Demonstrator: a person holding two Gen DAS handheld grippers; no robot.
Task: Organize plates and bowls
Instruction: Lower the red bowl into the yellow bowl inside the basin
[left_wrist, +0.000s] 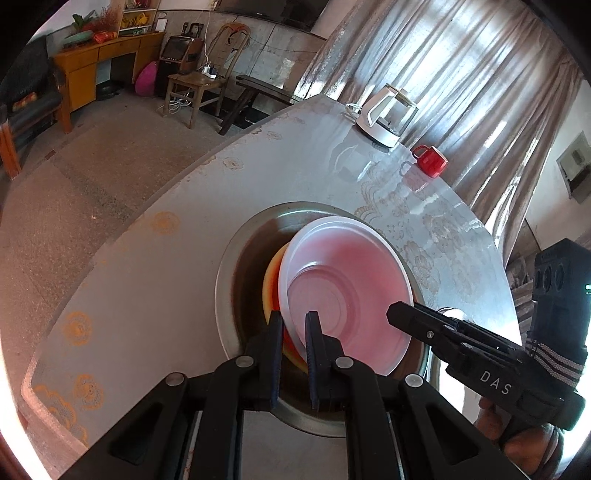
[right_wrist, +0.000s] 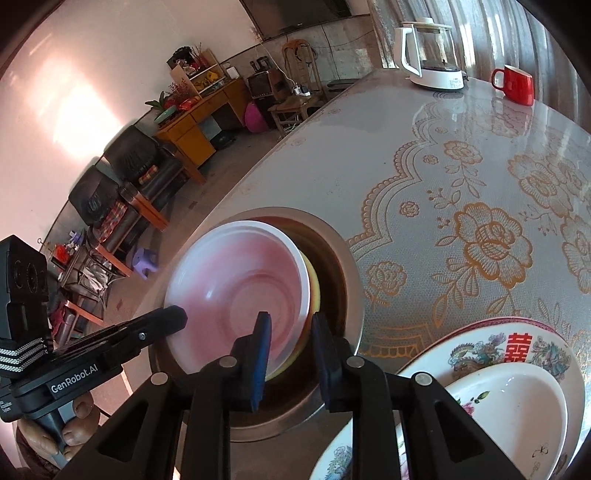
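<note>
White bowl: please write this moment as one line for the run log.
scene: white bowl over orange bowl in steel basin | left gripper: shut on white bowl rim | right gripper: slightly open around rim

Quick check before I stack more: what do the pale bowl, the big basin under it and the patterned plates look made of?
Pale pink-white bowl: probably plastic, thin rim, semi-matte and faintly translucent. Large grey metal basin: likely stainless steel, brushed sheen with dull reflections. Floral-patterned white plates: glazed ceramic by their look, glossy highlights and printed decoration.
</note>
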